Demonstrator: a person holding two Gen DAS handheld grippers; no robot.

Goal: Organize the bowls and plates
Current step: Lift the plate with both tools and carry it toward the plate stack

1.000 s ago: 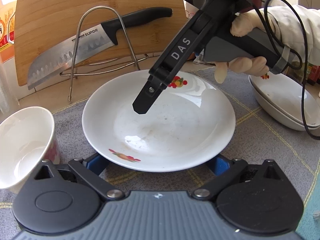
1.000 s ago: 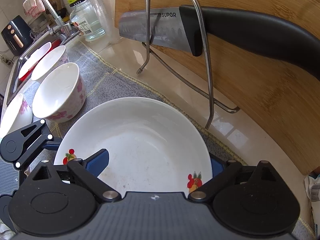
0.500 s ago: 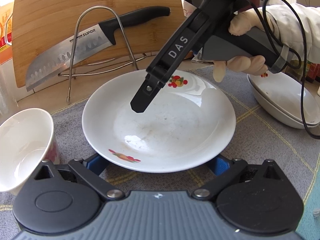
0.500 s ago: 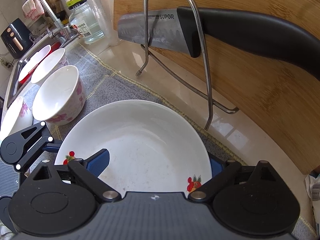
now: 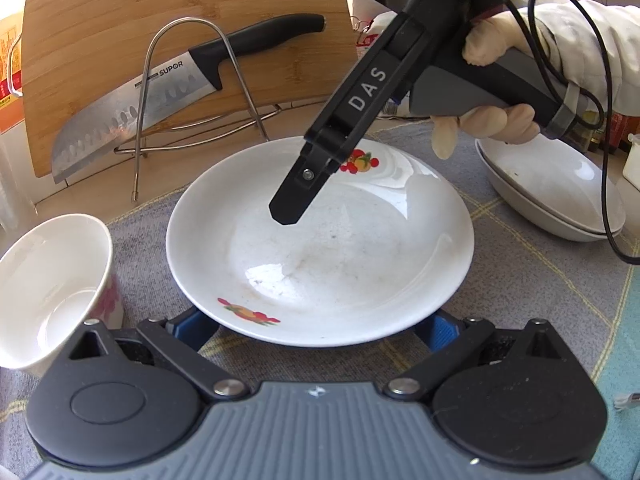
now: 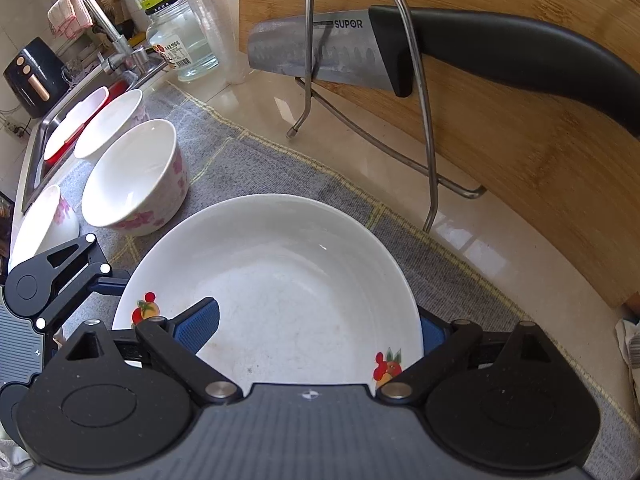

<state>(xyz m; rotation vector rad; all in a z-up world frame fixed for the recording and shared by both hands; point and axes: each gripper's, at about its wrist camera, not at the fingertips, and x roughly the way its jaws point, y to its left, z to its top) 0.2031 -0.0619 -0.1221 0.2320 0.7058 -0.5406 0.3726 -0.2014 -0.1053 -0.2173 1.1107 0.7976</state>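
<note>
A white plate with fruit prints (image 5: 320, 248) lies on the grey mat; it also shows in the right wrist view (image 6: 280, 288). My left gripper (image 5: 316, 326) is open, its blue pads either side of the plate's near rim. My right gripper (image 6: 316, 330) is open over the plate's far rim, one pad above the plate and one outside the rim; its finger (image 5: 300, 196) hangs over the plate in the left wrist view. A floral bowl (image 5: 52, 292) stands left of the plate, also seen in the right wrist view (image 6: 136, 180). Stacked white plates (image 5: 556, 188) sit at the right.
A bamboo cutting board (image 5: 180, 12) and a Supor knife (image 5: 160, 96) lean on a wire rack (image 5: 188, 80) behind the plate. More bowls (image 6: 108, 124) line the mat toward the sink (image 6: 52, 136), with a glass jar (image 6: 180, 48) and tap beyond.
My right gripper has drifted slightly over the plate; the plate and left gripper have stayed put.
</note>
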